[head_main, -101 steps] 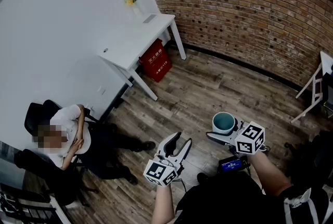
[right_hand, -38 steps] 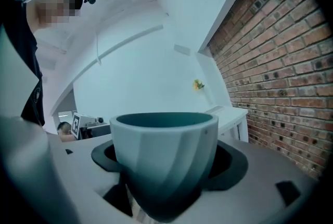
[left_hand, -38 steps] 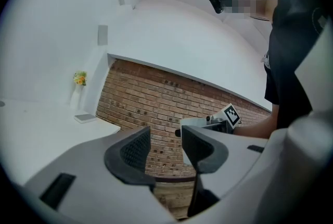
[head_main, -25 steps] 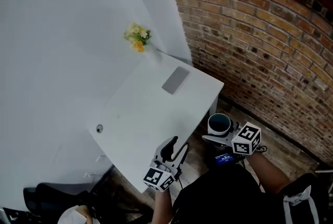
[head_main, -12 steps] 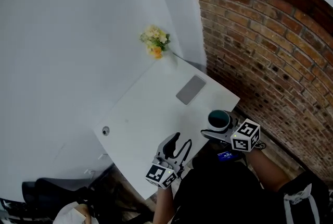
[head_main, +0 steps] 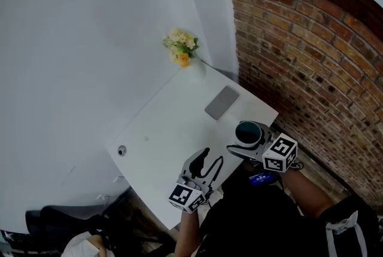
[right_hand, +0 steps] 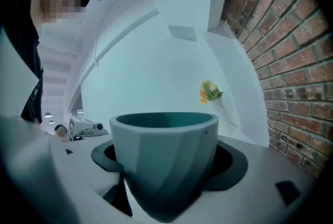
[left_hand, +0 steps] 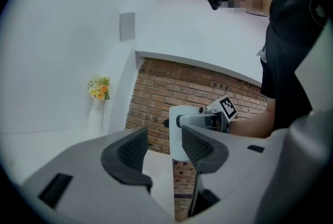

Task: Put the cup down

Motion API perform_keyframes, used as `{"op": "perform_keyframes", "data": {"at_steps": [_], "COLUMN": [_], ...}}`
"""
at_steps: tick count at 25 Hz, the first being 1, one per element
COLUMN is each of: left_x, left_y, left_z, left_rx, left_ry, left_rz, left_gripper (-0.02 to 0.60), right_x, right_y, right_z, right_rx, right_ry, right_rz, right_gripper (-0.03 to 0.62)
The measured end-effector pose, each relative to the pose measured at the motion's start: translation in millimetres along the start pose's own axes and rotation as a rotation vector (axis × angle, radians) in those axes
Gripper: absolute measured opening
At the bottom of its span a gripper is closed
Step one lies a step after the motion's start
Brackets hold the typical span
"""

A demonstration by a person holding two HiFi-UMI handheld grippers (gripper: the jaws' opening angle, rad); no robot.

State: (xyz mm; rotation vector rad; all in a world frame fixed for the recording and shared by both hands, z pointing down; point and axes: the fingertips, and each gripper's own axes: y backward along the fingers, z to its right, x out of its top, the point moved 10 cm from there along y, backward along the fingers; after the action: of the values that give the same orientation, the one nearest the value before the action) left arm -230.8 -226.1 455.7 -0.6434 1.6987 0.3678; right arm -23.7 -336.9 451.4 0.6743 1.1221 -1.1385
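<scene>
A teal cup [head_main: 249, 132] sits between the jaws of my right gripper [head_main: 246, 143], which is shut on its lower body. It hangs over the right near edge of the white table [head_main: 167, 130]; I cannot tell if it touches the top. In the right gripper view the cup [right_hand: 164, 155] fills the middle, upright, with the right gripper [right_hand: 164, 168] clasping its sides. My left gripper [head_main: 212, 158] stands open and empty over the table's near edge, left of the cup. In the left gripper view the cup [left_hand: 182, 132] shows beyond the open left gripper [left_hand: 166, 149].
A white vase of yellow flowers [head_main: 181, 46] stands at the table's far corner, against the white wall. A flat grey pad [head_main: 222, 103] lies just beyond the cup. A small round cable hole [head_main: 122, 151] is at the table's left edge. A brick wall [head_main: 311, 58] runs along the right.
Four seconds ago both grippers were over the wooden floor, far from the table. Since then they have come up to it, and the cup has edged in over the table's right edge.
</scene>
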Motion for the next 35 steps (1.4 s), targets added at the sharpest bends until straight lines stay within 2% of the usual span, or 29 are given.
{"op": "perform_keyframes", "data": {"at_steps": [18, 23, 30, 35], "left_x": [3.9, 4.2, 2.9, 2.6], "left_y": [-8.1, -12.3, -22.4, -34.2], "left_z": [-6.2, -11.4, -29.6, -46.7], "left_rx": [-0.003, 0.01, 0.045, 0.073], "left_ry": [-0.009, -0.01, 0.0, 0.014], "left_rz": [-0.006, -0.01, -0.032, -0.046], "left_gripper": [0.195, 0.195, 0.195, 0.195], "right_x": [5.2, -5.3, -42.3, -48.1], "right_y": [3.0, -4.2, -33.0, -78.4], "right_z": [11.4, 22.9, 77.1, 141.4], "right_rx": [-0.017, 0.004, 0.049, 0.02], "right_ry": [-0.013, -0.037, -0.082, -0.036], "right_rz": [0.014, -0.029, -0.177, -0.22], "right_gripper": [0.413, 0.413, 0.413, 0.413]}}
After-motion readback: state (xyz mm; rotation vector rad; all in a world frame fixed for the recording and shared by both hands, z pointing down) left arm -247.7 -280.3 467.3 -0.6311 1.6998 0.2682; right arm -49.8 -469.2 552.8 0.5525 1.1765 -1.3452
